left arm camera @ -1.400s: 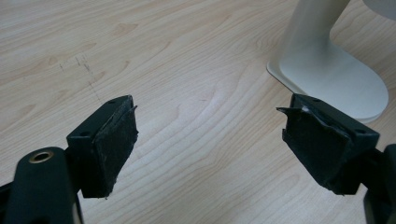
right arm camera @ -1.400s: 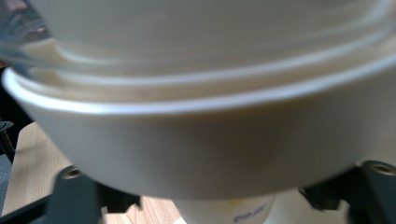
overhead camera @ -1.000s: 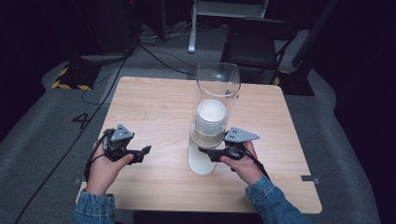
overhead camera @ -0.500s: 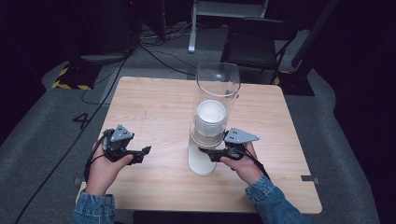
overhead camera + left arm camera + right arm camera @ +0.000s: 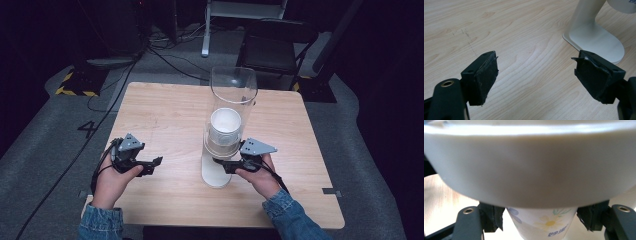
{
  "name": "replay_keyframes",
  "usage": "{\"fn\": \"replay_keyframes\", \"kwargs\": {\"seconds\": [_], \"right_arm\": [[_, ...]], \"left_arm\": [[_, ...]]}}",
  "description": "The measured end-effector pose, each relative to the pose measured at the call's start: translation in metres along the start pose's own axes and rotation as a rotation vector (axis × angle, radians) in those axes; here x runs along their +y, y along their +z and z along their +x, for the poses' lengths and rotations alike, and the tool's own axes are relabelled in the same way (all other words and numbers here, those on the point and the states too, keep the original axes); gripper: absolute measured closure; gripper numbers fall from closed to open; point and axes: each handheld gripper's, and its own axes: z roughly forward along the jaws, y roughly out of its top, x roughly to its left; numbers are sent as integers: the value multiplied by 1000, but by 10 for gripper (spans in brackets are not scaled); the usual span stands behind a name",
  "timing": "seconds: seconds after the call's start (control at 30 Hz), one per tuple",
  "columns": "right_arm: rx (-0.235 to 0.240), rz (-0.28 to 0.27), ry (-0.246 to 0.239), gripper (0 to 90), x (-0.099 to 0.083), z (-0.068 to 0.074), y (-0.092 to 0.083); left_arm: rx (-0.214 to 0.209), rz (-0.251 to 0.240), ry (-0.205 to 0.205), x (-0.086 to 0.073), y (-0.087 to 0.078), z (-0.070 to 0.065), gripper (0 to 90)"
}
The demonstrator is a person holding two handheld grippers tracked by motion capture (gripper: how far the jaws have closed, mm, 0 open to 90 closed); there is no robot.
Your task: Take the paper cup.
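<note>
A cup dispenser stands mid-table: a clear tube [image 5: 233, 90] holding a stack of white paper cups [image 5: 225, 127] on a white stand [image 5: 215, 175]. In the right gripper view, the lowest paper cup [image 5: 544, 223], printed with flowers, pokes out below the white collar [image 5: 529, 170]. My right gripper [image 5: 541, 220] is shut on that cup, one pad against each side. From above, the right gripper [image 5: 220, 162] reaches in from the right under the tube. My left gripper [image 5: 156, 164] rests low over the table to the left, open and empty [image 5: 536, 72], pointing toward the stand's foot [image 5: 596, 40].
The wooden table [image 5: 165, 110] is bare around the dispenser. Beyond its far edge are a dark chair [image 5: 275, 50], floor cables [image 5: 165, 55] and a yellow-black striped floor marker [image 5: 75, 85]. Cables trail from both grippers toward the person.
</note>
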Motion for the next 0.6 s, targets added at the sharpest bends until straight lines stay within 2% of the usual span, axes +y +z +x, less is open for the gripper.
{"fn": "replay_keyframes", "kwargs": {"seconds": [0.1, 0.17, 0.23, 0.3, 0.47, 0.5, 0.6], "right_arm": [[5, 9, 24, 317, 0, 2, 0], [29, 15, 74, 325, -3, 2, 1], [13, 69, 48, 340, -8, 2, 3], [16, 96, 45, 342, -16, 2, 5], [2, 89, 31, 335, -23, 1, 5], [-3, 117, 17, 331, -26, 1, 6], [-4, 136, 22, 329, -30, 0, 8]], "left_arm": [[-7, 2, -8, 0, 1, -1, 185], [-9, 2, -5, 1, 1, -1, 185], [-12, 0, -7, 1, 2, -1, 186], [-12, 0, -13, 1, 2, -1, 185], [-11, 6, -11, 1, 4, 1, 185], [-12, 11, -9, 1, 4, 1, 186], [-14, 11, 0, 1, 5, 1, 186]]}}
